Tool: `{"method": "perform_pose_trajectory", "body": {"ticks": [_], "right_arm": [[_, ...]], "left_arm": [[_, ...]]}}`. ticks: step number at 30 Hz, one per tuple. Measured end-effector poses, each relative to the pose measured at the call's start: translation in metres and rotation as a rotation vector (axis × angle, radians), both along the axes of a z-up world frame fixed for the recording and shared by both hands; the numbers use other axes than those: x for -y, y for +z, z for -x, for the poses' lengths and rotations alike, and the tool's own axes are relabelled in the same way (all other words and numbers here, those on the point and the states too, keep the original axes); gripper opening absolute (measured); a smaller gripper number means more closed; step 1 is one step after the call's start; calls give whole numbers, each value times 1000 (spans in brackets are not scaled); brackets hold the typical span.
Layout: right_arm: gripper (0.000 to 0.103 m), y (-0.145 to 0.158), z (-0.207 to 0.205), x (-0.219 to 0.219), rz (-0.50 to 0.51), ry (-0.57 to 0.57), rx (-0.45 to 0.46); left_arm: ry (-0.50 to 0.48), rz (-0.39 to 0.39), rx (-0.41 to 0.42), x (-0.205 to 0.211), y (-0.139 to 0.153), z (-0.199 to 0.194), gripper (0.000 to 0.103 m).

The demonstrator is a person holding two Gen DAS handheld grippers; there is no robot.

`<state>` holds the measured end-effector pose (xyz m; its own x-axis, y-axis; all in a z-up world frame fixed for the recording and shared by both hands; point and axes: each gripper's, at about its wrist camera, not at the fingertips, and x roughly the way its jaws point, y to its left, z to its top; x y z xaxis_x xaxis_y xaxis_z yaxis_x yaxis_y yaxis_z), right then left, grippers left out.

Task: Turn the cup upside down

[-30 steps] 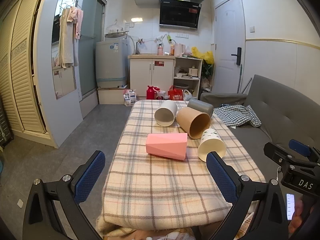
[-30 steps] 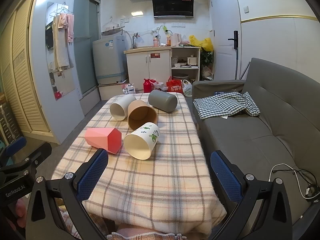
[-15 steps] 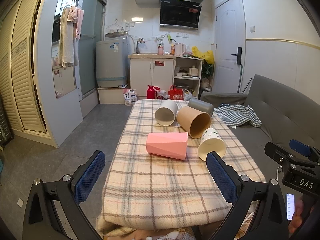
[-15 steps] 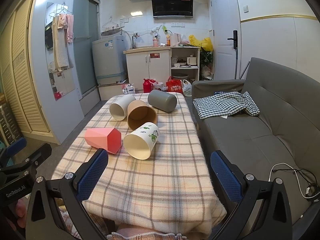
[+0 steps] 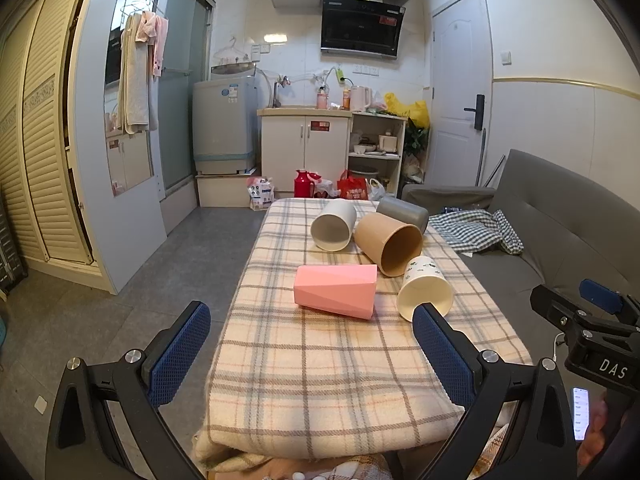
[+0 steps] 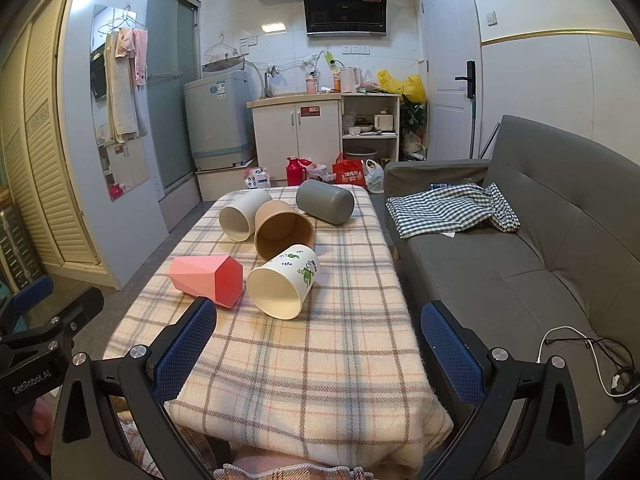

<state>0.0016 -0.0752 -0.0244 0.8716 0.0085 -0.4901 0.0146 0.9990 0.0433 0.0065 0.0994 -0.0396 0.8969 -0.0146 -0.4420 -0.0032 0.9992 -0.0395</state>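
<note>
Several cups lie on their sides on a plaid-covered table [image 5: 312, 372]. A pink faceted cup [image 5: 335, 291] [image 6: 206, 280] lies nearest, beside a white cup with green leaf prints [image 5: 425, 294] [image 6: 283, 281]. Behind them lie a brown cup [image 5: 390, 243] [image 6: 283, 230], a plain white cup [image 5: 334, 224] [image 6: 240, 214] and a grey cup [image 5: 402, 213] [image 6: 325, 201]. My left gripper [image 5: 310, 360] is open and empty at the table's near edge. My right gripper [image 6: 318, 346] is open and empty, short of the leaf-print cup.
A grey sofa [image 6: 520, 264] with a checked cloth [image 6: 452, 210] stands right of the table. A white cable [image 6: 580, 354] lies on its seat. Bare floor [image 5: 120, 312] lies to the left. Cabinets [image 5: 306, 148] and a washing machine [image 5: 224, 124] stand at the back.
</note>
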Motion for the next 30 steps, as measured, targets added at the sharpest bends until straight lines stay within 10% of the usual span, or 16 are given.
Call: {"method": "perform_pose_trajectory", "body": {"ticks": [16, 24, 30], "right_arm": [[103, 24, -47, 19, -5, 100, -17], [103, 64, -163, 41, 94, 248, 1], [103, 37, -269, 46, 169, 322, -97]], "left_arm": [[20, 26, -88, -4, 25, -57, 103], [52, -2, -160, 6, 34, -140, 103], [93, -15, -224, 14, 23, -212, 103]]}}
